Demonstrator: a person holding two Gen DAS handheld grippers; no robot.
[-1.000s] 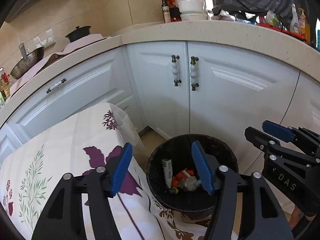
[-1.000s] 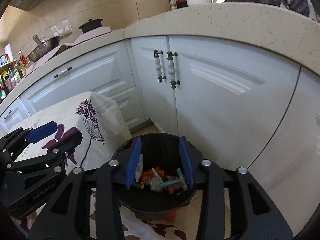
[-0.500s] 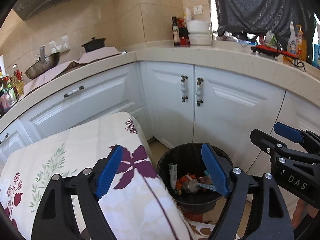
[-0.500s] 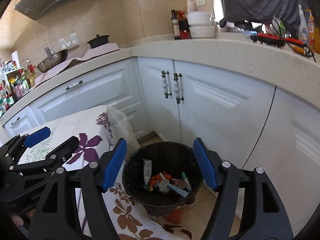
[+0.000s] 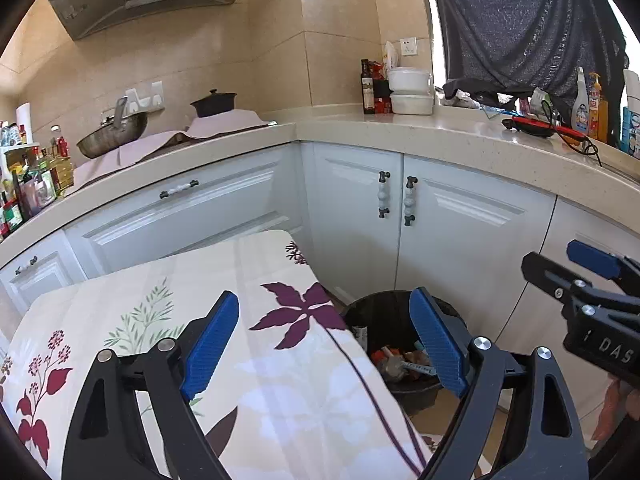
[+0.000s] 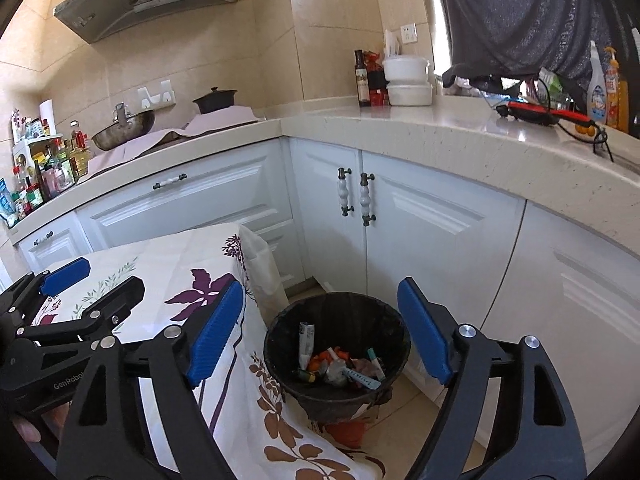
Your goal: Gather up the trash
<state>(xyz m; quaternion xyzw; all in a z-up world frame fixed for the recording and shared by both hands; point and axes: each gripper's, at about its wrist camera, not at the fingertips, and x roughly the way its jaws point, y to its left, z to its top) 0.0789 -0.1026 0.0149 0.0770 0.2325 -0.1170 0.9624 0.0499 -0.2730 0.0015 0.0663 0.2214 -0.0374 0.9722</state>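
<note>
A black trash bin [image 6: 276,344] stands on the floor in the corner by the white cabinets; it also shows in the left wrist view [image 5: 396,300]. Several pieces of trash [image 6: 340,368] lie in it: a white tube, orange scraps, a crumpled wrapper. My right gripper [image 6: 320,332] is open and empty, raised above the bin. My left gripper [image 5: 324,344] is open and empty, above the right end of the flowered tablecloth [image 5: 160,300]. Each gripper shows at the edge of the other's view.
White cabinet doors [image 6: 440,240] with paired handles stand behind the bin. The countertop [image 5: 460,132] carries bottles, stacked white containers and a red tool. A wok and a black pot [image 5: 212,102] sit on the left. The cloth hangs down beside the bin.
Both grippers have risen and drawn back from the bin, so more of the counter and wall shows. The right gripper's jaws have opened wider. The trash lies in the bin as before.
</note>
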